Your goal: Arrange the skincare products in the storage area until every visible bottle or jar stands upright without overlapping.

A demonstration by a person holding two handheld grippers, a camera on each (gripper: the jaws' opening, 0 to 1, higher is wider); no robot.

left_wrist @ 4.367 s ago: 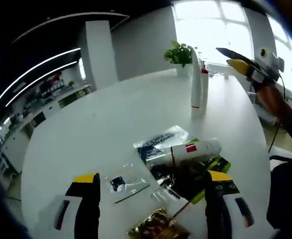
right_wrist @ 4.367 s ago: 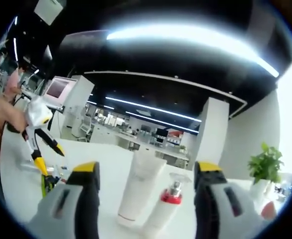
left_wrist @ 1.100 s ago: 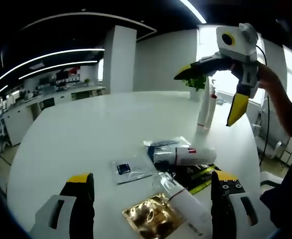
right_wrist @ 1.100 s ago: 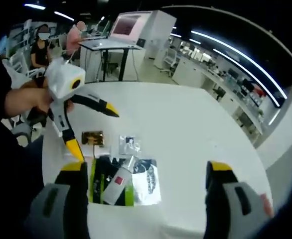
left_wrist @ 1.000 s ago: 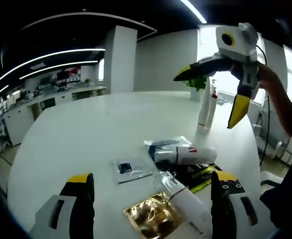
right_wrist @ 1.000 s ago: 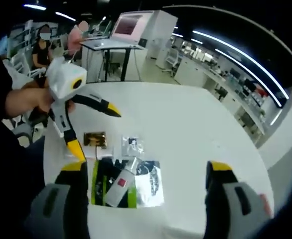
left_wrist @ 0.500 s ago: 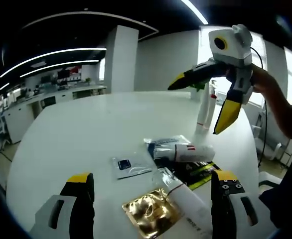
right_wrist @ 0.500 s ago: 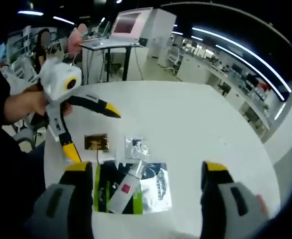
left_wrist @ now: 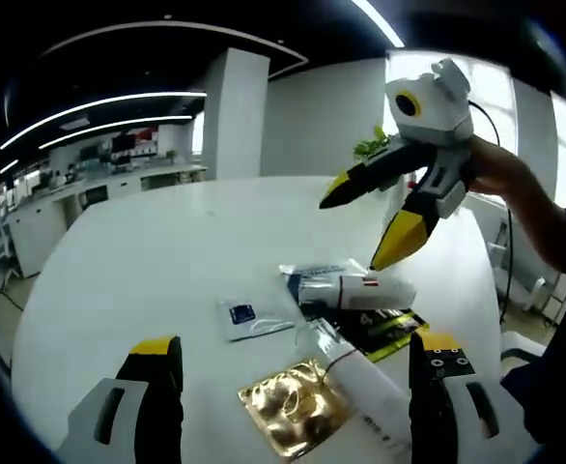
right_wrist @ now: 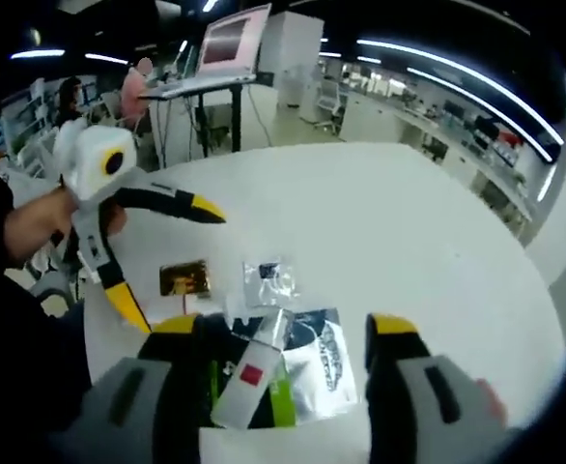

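right claw (left_wrist: pixel 372 224) lowered over lying tube (left_wrist: pixel 355 291) | spread | left claw (left_wrist: pixel 293 406) spread

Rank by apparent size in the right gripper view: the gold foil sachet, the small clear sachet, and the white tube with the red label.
1. White tube with the red label, nearest the camera, which may inflate it.
2-3. Gold foil sachet and small clear sachet look about alike; not ranked.

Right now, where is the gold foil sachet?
In the left gripper view the gold foil sachet lies flat on the white table between that gripper's jaws, beside a lying white tube.
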